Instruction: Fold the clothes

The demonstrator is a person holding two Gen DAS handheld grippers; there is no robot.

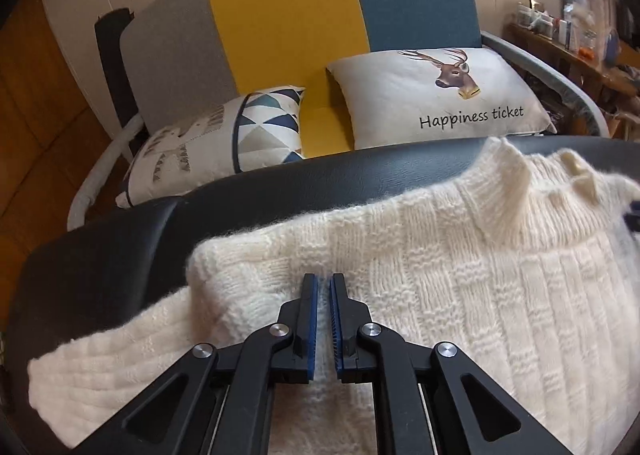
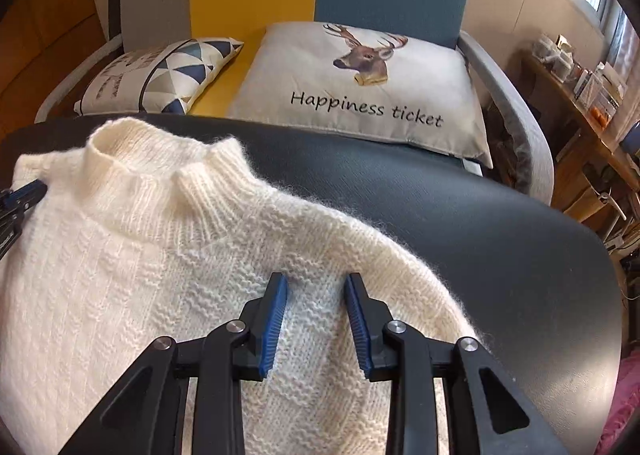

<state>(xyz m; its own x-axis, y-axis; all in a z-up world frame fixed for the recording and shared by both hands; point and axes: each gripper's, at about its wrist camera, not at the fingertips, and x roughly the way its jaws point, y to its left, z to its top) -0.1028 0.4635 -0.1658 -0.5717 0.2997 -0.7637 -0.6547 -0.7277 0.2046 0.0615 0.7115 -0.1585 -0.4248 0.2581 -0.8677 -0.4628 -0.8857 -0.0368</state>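
Note:
A cream knitted sweater (image 1: 460,295) lies flat on a dark table (image 1: 120,255), its ribbed collar (image 1: 516,191) toward the far edge. My left gripper (image 1: 324,283) hovers over the sweater's left shoulder with its jaws nearly closed and no cloth visibly between them. In the right wrist view the sweater (image 2: 120,275) fills the lower left and its collar (image 2: 160,171) points at the sofa. My right gripper (image 2: 316,283) is open over the right shoulder, with knit showing between its blue pads (image 2: 276,319). The left gripper's tip (image 2: 24,193) shows at the left edge.
Behind the table (image 2: 480,235) stands a grey, yellow and blue sofa (image 1: 280,15) with a deer cushion (image 1: 440,95) and a triangle-pattern cushion (image 1: 224,131). A cluttered wooden shelf (image 2: 580,95) runs along the right wall.

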